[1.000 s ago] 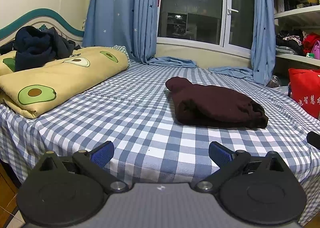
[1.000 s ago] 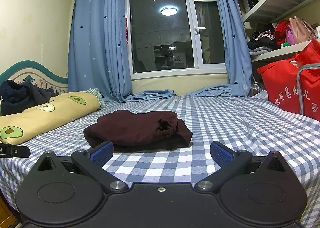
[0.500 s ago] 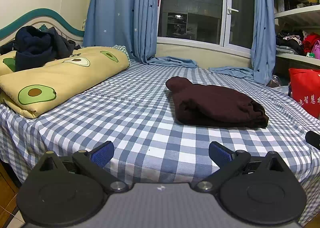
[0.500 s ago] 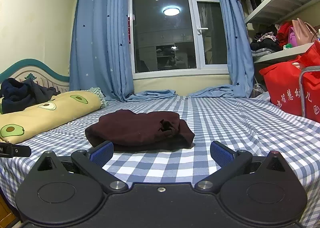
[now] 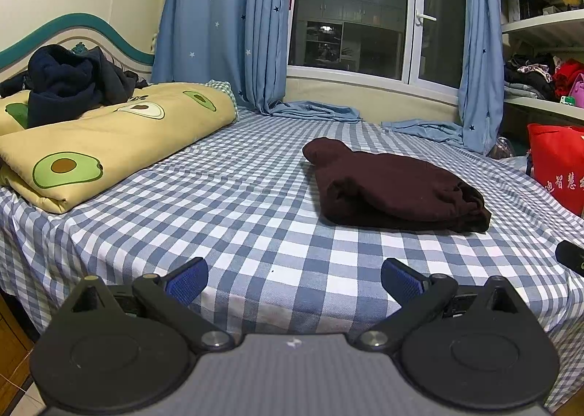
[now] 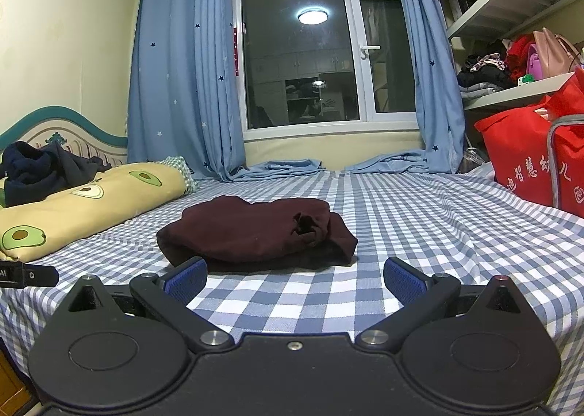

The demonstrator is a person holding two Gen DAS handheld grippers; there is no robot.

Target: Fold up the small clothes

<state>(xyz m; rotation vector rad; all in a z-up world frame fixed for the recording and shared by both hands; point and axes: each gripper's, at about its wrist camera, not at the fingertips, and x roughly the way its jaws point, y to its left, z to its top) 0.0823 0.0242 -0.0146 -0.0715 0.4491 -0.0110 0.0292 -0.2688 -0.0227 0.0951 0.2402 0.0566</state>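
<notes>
The dark red garment (image 6: 255,230) lay folded on the bed (image 6: 419,219); both hand-held grippers (image 5: 294,275) (image 6: 295,275) hovered before it, wide, empty; folding seemed finished.

I am seeing open checked bed (image 5: 226,219) lying between my left tool (image 5: 294,275) and the maroon garment (image 5: 394,186), with nothing blocking that stretch. The avocado quilt (image 5: 109,138) is walling off the left side, a dark clothes pile (image 5: 69,82) sitting on it. My right tool (image 6: 295,275) is facing the garment just ahead. A red bag (image 6: 536,157) is crowding the right edge.
</notes>
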